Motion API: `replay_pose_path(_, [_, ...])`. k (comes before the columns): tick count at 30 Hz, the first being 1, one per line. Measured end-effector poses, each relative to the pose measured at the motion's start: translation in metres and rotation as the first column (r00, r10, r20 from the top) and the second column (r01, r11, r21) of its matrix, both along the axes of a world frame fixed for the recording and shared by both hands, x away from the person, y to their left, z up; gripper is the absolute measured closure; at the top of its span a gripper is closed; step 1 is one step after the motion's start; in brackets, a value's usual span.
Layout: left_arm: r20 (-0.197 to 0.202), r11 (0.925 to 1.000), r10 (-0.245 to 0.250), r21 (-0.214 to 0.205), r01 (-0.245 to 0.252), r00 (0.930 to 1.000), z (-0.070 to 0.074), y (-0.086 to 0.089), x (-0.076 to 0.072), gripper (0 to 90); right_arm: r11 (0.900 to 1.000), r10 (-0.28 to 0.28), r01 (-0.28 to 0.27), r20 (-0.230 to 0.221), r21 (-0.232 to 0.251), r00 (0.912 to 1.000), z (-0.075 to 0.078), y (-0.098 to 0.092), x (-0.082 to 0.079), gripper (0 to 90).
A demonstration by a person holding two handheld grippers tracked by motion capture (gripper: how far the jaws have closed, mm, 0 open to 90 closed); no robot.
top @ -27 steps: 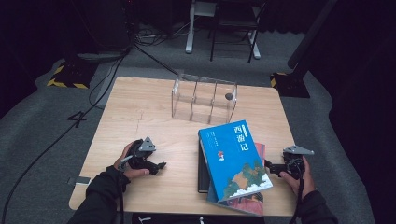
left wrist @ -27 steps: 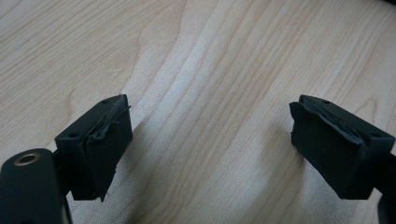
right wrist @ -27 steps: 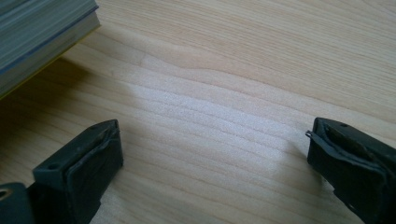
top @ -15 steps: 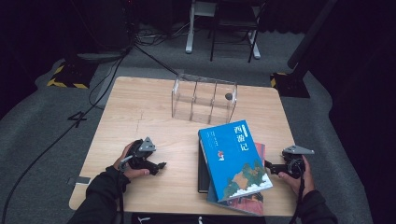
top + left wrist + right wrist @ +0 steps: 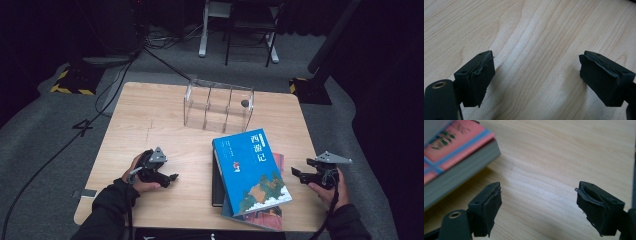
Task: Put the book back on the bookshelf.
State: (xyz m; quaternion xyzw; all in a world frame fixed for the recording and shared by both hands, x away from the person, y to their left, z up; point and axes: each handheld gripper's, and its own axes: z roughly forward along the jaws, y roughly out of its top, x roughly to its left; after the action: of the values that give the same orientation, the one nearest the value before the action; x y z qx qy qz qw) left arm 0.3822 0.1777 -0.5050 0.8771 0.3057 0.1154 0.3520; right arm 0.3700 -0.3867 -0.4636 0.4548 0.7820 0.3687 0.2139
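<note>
A: Start with the right claw (image 5: 537, 207). How does it stand?

B: Its jaws are spread wide with bare wood between them, so it holds nothing. In the high view it sits at the right edge of the surface (image 5: 150, 115), pointing left toward the stack of books (image 5: 250, 175), near it but not touching. The left claw (image 5: 536, 80) is also wide open and empty, low over bare wood, well apart from the stack on its other side.

A: And the stack itself?

B: At least 3 books lie flat at the near right part of the surface. The blue book (image 5: 252, 167) lies on top, skewed, a pink-covered book (image 5: 456, 142) pokes out beneath it on the right, and a dark book (image 5: 216, 185) shows at the left. Beyond them stands a clear divided rack (image 5: 217, 105), empty but for a small dark knob on its side.

A: How do you judge the blue book will handle?

B: Stiff enough along the spine, fairly heavy for a claw, and its glossy cover looks slippery. I would pinch it at the overhanging right edge, cover and pages together, close to the spine if reachable. Gripped at a loose corner, it may sag or fan open.

A: Any risk?

B: Dragging it could shift the books underneath.
</note>
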Motion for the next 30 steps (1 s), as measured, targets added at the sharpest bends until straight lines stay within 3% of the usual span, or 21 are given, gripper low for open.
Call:
replay_pose_path(4, [-0.001,1.0000,-0.003,0.000,0.003,1.0000,0.000,-0.001,0.001,12.8,0.9971,0.054,-0.056,0.037,0.052,0.9978,0.024,-0.001,-0.010,23.6])
replay_pose_path(6, [-0.001,1.0000,-0.003,0.001,0.003,1.0000,0.000,-0.001,0.001,12.8,0.9962,0.068,-0.070,0.042,0.052,0.9968,0.027,0.000,-0.011,23.7])
replay_pose_path(7, [0.000,1.0000,-0.003,-0.001,0.003,1.0000,0.000,-0.002,0.001,12.8,0.9923,0.109,-0.112,0.050,0.053,0.9927,0.035,0.005,-0.017,24.0])
replay_pose_path(15, [-0.002,1.0000,-0.002,0.002,0.002,1.0000,0.000,-0.004,0.001,12.8,0.9772,0.192,-0.198,0.070,0.078,0.9788,0.053,0.020,-0.029,23.1])
replay_pose_path(18, [-0.002,1.0000,0.003,0.000,-0.003,1.0000,0.000,-0.004,0.000,12.7,0.9614,0.262,-0.267,0.081,0.065,0.9617,0.060,0.037,-0.036,22.3])
replay_pose_path(21, [-0.001,1.0000,0.007,-0.001,-0.007,1.0000,0.000,-0.005,0.000,12.7,0.9543,0.290,-0.294,0.070,0.055,0.9545,0.060,0.044,-0.037,22.3])
replay_pose_path(23, [-0.002,1.0000,0.008,-0.001,-0.008,1.0000,0.000,-0.005,0.000,12.6,0.9434,0.327,-0.329,0.051,0.038,0.9435,0.059,0.053,-0.039,22.3])
replay_pose_path(25, [-0.002,1.0000,0.008,-0.001,-0.008,1.0000,0.000,-0.005,0.000,12.5,0.9415,0.333,-0.335,0.048,0.038,0.9417,0.059,0.054,-0.039,22.3])
replay_pose_path(26, [-0.002,1.0000,0.010,-0.003,-0.010,1.0000,0.000,-0.005,0.000,12.6,0.9344,0.353,-0.354,0.037,0.041,0.9350,0.058,0.057,-0.040,22.2])
replay_pose_path(27, [-0.002,1.0000,0.010,-0.003,-0.010,1.0000,0.000,-0.005,0.000,12.6,0.9344,0.353,-0.354,0.037,0.041,0.9350,0.058,0.057,-0.040,22.2])
replay_pose_path(28, [-0.002,1.0000,0.009,-0.002,-0.009,1.0000,0.000,-0.005,0.000,12.6,0.9267,0.374,-0.374,0.023,0.033,0.9272,0.056,0.061,-0.041,21.9])
replay_pose_path(30, [-0.002,1.0000,0.009,-0.003,-0.009,1.0000,0.000,-0.005,0.000,12.5,0.9245,0.380,-0.380,0.016,0.026,0.9249,0.055,0.063,-0.041,21.6])
